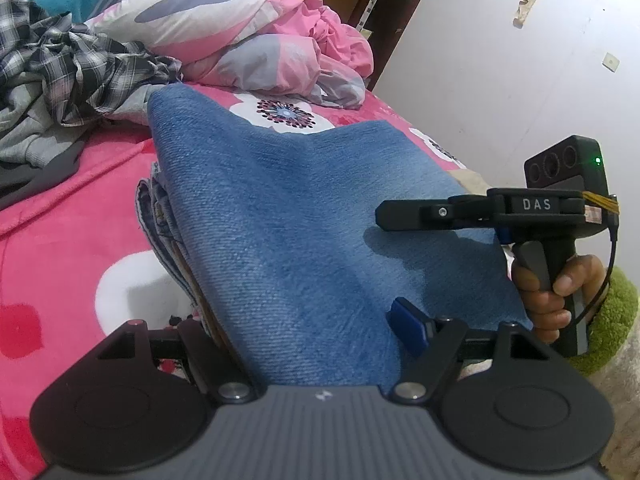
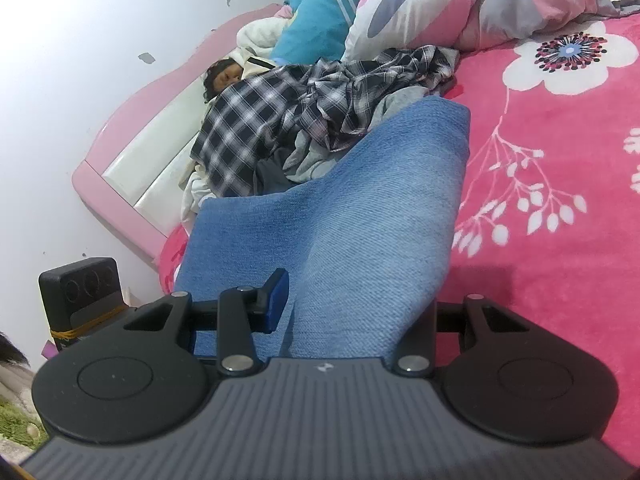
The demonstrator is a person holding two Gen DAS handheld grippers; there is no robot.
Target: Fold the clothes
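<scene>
The folded blue denim garment (image 1: 304, 216) is lying on the bed w/ the pink fleece blanket printed with white flowers (image 1: 68, 216), its layered edges showing along the left side in the left wrist view. Its near end is running up into both grippers.

The left gripper (image 1: 304, 344) is reaching over the denim w/ jaws wide apart: the blue-padded finger (image 1: 408, 324) is resting on top of the fabric, the other finger is sitting at the stacked edge, partly hidden. Not clamped, as far as the view shows.

The right gripper (image 2: 352, 312) is likewise straddling a raised fold of the denim (image 2: 360, 208), jaws apart; one blue pad (image 2: 276, 300) is lying against the cloth on the left, the opposite finger is mostly covered by fabric on the right. From the left wrist view the same tool (image 1: 400, 216) is appearing side-on over the denim's right edge, held by a bare hand (image 1: 556, 292) around its grey handle.

Beyond the denim, a crumpled black-and-white plaid shirt (image 2: 288, 116) is piled on grey clothing (image 1: 32, 136), just touching the denim's far end. Behind that, a bunched pink and grey quilt (image 1: 256, 28) and a turquoise striped pillow (image 2: 320, 12) are sitting near the pink headboard (image 2: 128, 128). A green shaggy rug (image 1: 612, 320) is showing by the bed's edge.
</scene>
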